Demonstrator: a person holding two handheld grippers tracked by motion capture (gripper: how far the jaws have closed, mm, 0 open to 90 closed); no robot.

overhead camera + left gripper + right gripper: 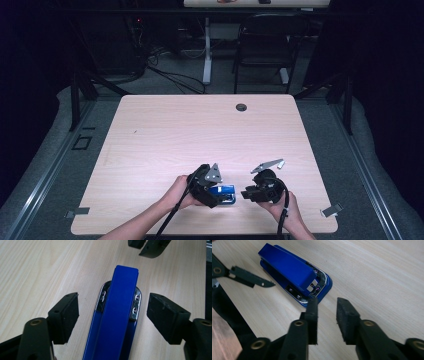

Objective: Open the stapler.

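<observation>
One blue stapler [117,315], two tools

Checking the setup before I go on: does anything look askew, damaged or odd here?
Nothing stands out. The blue stapler lies flat and closed on the table, between the left gripper's open pads without touching them. The right gripper is narrowly open just beside it.

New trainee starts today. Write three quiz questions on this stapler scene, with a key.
1. True or false: the left gripper has its pads pressed on the blue stapler.
2. Which best describes the right gripper? A) clamped on the stapler B) jaws narrowly apart, nothing between them, just short of the stapler's end C) resting on a chair
3. What does the stapler lie on?

Key:
1. False: it straddles the stapler, with gaps on both sides.
2. B
3. The wooden table.
</observation>
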